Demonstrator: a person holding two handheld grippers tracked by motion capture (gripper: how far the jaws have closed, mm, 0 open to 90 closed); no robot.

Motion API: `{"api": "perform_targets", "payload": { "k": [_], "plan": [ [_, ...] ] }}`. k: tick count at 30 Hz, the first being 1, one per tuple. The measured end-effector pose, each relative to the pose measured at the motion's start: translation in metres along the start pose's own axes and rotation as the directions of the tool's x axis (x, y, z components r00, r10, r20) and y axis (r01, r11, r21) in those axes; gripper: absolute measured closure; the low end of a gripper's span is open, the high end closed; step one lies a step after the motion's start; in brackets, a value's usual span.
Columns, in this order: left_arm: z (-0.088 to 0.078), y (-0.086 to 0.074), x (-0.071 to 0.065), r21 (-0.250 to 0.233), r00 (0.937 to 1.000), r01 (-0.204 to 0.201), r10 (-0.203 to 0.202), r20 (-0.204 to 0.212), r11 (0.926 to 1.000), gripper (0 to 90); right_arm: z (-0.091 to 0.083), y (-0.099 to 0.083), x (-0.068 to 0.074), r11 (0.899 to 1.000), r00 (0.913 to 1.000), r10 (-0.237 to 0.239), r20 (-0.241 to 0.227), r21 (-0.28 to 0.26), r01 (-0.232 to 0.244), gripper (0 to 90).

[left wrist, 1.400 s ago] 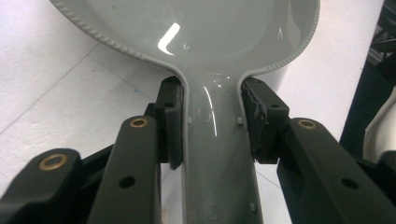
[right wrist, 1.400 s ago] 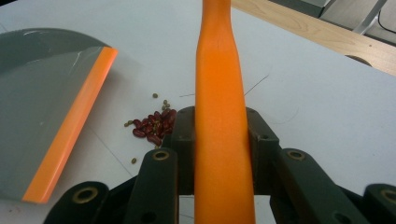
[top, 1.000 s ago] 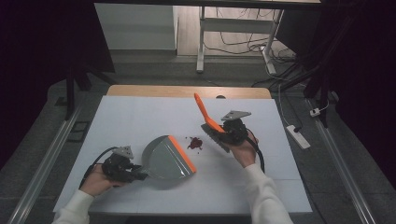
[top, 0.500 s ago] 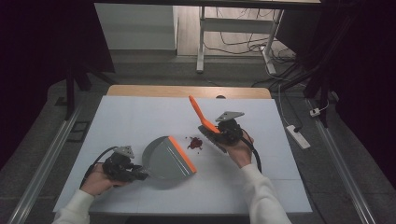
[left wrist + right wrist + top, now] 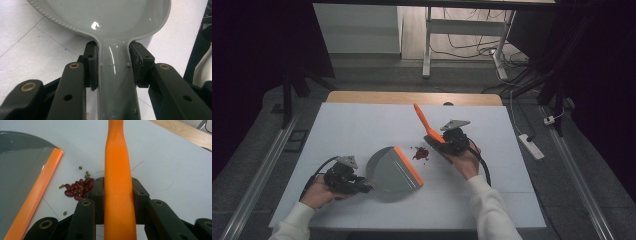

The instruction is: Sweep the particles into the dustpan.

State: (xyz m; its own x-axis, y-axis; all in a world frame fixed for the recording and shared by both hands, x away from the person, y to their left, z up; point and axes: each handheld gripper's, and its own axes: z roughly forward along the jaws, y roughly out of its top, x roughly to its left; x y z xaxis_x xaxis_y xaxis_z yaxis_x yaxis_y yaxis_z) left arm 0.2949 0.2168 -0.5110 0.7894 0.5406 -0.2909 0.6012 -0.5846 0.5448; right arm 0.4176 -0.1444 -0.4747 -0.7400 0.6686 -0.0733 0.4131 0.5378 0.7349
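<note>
— What's moved?
— The right tool (image 5: 446, 141), clamped on the orange brush (image 5: 423, 121), has drifted left toward the beans (image 5: 420, 153) on the table (image 5: 362, 125).
— And the dustpan (image 5: 394, 169)?
— Unmoved beside them, handle pinched tight in the left tool (image 5: 362, 187) — sweeping looks imminent.

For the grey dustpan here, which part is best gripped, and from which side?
Grip the dustpan by its narrow handle, coming from the end opposite the orange lip. The handle fits between the jaws, as the left hand-held gripper shows, and the wide pan would not.
</note>
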Motion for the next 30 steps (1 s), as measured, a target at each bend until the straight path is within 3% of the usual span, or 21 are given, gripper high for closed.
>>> {"api": "perform_targets", "payload": {
  "k": [11,30],
  "plan": [
    [0.004,0.003,0.001,0.005,0.9999,0.008,-0.008,0.011,1.0,61.9,0.019,0.001,0.009,0.999,0.9997,-0.009,-0.024,0.032,0.01,70.1],
    [0.005,0.004,0.004,0.006,0.9997,0.013,-0.013,0.02,0.9999,61.9,0.022,0.003,0.019,0.998,0.9982,-0.048,-0.037,0.035,0.049,70.2]
  ]
}}
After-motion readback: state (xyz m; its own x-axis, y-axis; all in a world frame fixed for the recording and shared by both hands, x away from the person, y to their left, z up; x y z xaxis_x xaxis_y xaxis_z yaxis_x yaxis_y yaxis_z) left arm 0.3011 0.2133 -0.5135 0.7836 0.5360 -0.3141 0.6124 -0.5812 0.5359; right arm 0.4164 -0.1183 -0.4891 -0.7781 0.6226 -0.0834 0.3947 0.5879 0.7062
